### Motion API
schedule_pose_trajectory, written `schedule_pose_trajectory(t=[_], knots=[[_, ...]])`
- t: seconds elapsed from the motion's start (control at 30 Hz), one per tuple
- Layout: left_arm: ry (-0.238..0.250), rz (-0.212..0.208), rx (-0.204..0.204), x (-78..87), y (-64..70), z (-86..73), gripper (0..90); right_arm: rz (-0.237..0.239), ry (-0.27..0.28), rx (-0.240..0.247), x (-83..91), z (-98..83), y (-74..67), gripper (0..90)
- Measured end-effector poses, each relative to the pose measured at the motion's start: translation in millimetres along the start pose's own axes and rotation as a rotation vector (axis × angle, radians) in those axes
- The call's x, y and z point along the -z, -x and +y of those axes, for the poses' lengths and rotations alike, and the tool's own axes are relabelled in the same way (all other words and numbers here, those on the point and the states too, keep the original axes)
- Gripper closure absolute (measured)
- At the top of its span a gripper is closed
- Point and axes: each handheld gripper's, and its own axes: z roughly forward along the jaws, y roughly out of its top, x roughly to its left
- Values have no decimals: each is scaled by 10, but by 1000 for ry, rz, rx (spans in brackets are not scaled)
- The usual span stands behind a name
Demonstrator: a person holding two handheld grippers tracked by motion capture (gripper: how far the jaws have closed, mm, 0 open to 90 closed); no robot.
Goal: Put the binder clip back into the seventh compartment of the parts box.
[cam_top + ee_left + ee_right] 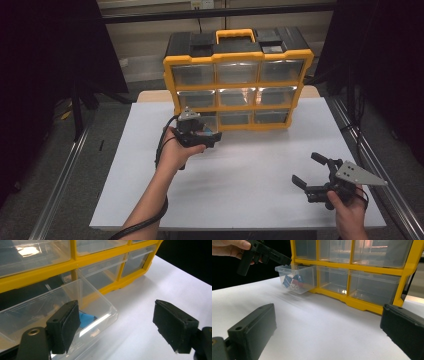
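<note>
I am holding the left gripper (200, 131) with jaws apart over the pulled-out clear drawer (297, 278) at the organizer's (238, 80) bottom left, while the right gripper (312, 172) is idling, jaws spread, on the white table (250, 170). Blue and red clips (292, 281) are lying in that drawer; I am thinking a careless nudge could tip it off its slot and spill them

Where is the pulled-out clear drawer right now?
The clear drawer juts from the bottom-left slot of the yellow organizer, under the left gripper, with small blue items inside.
</note>
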Motion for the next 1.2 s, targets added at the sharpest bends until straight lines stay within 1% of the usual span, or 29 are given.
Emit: schedule_pose_trajectory(t=[0.03,0.13,0.17,0.2,0.23,0.27,0.3,0.33,0.4,0.43,0.47,0.5,0.53,0.57,0.63,0.67,0.7,0.73,0.8,0.87,0.9,0.97,1.0,1.07,1.1,1.13,1.17,1.2], knots=[[-2,4,5,8,10,-12,212,-1,1,-1,0,0,0,0],[4,-2,3,18,25,-49,210,-3,0,-3,2,0,0,0],[9,-13,2,15,28,-66,209,-2,0,-2,3,0,-1,0],[4,-7,5,18,37,-76,209,-3,0,-3,2,0,-2,0],[9,-9,11,14,43,-94,209,-1,0,0,1,0,0,0],[12,-14,10,11,44,-104,206,-1,-1,-3,2,0,-3,0],[8,-10,3,16,47,-111,205,-1,1,-2,1,1,-3,0],[16,-17,7,13,48,-124,204,-1,1,-1,1,1,-3,0],[20,-14,12,17,58,-141,199,-2,1,-2,3,1,-2,0],[27,-21,8,15,57,-153,198,-2,1,-2,3,1,-1,0],[23,-16,11,18,65,-164,197,-2,1,-1,4,1,0,0],[24,-19,1,19,62,-178,195,-2,0,-2,4,1,0,0],[29,-20,10,15,71,-195,194,-1,1,-1,3,1,1,0],[24,-19,3,18,68,-209,191,-2,2,-1,3,1,0,0],[30,-28,10,8,72,-241,189,-3,0,-3,2,1,-2,0],[31,-29,7,6,74,-253,188,-2,1,-1,2,1,-2,0],[24,-20,6,9,77,-262,187,-1,0,-1,2,1,-2,0],[34,-28,8,2,81,-275,186,-1,0,0,2,1,-2,0],[34,-27,0,8,91,-288,184,-1,3,-4,3,1,-4,0],[42,-29,4,6,109,-305,183,-1,2,-4,3,1,-4,0],[36,-21,-2,13,115,-311,183,-3,1,-2,3,1,-2,0],[43,-33,-1,9,126,-334,181,-5,1,-3,3,1,-4,0],[42,-30,3,14,133,-347,181,0,-2,3,5,0,-1,0],[55,-36,0,16,134,-370,180,3,-5,4,8,1,-2,0],[51,-26,2,21,140,-380,180,2,-3,2,7,1,-2,0],[60,-31,2,19,141,-393,181,2,1,2,5,0,0,0],[61,-20,1,23,145,-404,181,-1,3,-4,3,1,-3,0],[65,-17,5,22,148,-415,181,2,1,0,5,1,-1,0]])
